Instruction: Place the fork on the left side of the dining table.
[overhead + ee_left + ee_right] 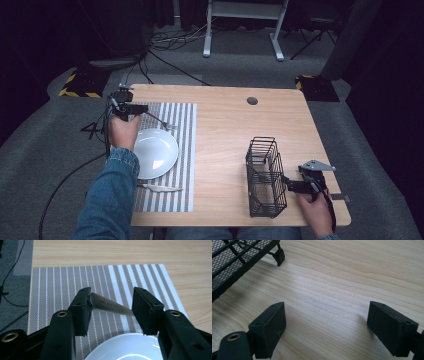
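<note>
High view: a table setting in progress — the left gripper [145, 111] reaches over the far edge of a striped placemat [185, 150], beyond a white plate [156, 152]; a fork [162, 122] lies slanted at its tips, just past the plate's far rim, and a knife [159, 187] lies on the mat's near side.
Wire caddy: the black basket [265, 175] stands well apart on the bare wooden table [225, 130], with the right gripper [286, 184] resting beside it (likely parked there until more cutlery is wanted).
Left gripper view: jaws half spread, the fork's steel handle [110, 306] lying between them — its end touches the left pad [83, 311], the other pad stands clear, so nothing is clamped; the piece looks set down above the plate [125, 347].
Right gripper view: jaws wide and empty over the wood, a basket foot [279, 256] near the corner.
</note>
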### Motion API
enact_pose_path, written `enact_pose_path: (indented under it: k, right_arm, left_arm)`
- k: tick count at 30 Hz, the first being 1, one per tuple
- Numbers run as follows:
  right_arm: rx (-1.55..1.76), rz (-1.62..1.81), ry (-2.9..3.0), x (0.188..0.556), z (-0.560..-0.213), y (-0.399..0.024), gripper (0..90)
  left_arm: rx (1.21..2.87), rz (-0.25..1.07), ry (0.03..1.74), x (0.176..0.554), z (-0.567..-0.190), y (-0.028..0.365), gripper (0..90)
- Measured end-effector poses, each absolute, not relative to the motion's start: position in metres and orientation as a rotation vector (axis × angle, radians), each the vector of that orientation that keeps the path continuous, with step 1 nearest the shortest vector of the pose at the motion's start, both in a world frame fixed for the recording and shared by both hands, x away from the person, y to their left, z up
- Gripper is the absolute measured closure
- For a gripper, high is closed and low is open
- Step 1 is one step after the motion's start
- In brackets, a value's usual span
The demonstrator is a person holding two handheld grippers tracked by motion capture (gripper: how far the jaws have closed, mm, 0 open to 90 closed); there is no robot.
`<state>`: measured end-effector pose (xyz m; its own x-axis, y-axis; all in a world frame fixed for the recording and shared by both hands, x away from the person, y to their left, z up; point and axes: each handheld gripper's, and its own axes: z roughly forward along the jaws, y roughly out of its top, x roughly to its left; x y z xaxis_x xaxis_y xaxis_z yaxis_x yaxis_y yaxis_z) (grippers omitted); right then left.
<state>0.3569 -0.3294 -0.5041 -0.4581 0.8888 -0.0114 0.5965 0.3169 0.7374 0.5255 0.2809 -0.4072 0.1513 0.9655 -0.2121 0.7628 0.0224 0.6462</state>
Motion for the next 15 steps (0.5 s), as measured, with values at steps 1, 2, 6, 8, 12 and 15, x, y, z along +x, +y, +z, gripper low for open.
enact_pose_path:
  k: [1, 2, 6, 8, 12, 15]
  right_arm:
    - [1.316, 0.946, 2.172, 0.357, -0.504, -0.329, 15.6]
    - [1.316, 0.946, 2.172, 0.357, -0.504, -0.329, 15.6]
    - [1.316, 0.946, 2.171, 0.357, -0.504, -0.329, 15.6]
    - [1.316, 0.946, 2.171, 0.357, -0.504, -0.329, 15.6]
    - [1.316, 0.947, 2.171, 0.357, -0.504, -0.329, 15.7]
    - [1.316, 0.946, 2.171, 0.357, -0.504, -0.329, 15.7]
  left_arm:
    - [1.777, 0.398, 1.661, 0.525, -0.408, 0.282, 50.1]
    - [1.777, 0.398, 1.661, 0.525, -0.408, 0.282, 50.1]
    - [1.782, 0.384, 1.659, 0.526, -0.414, 0.287, 50.3]
    - [1.779, 0.375, 1.663, 0.526, -0.417, 0.289, 50.0]
    - [1.769, 0.361, 1.661, 0.528, -0.422, 0.293, 49.7]
    - [1.768, 0.349, 1.665, 0.529, -0.426, 0.295, 49.7]
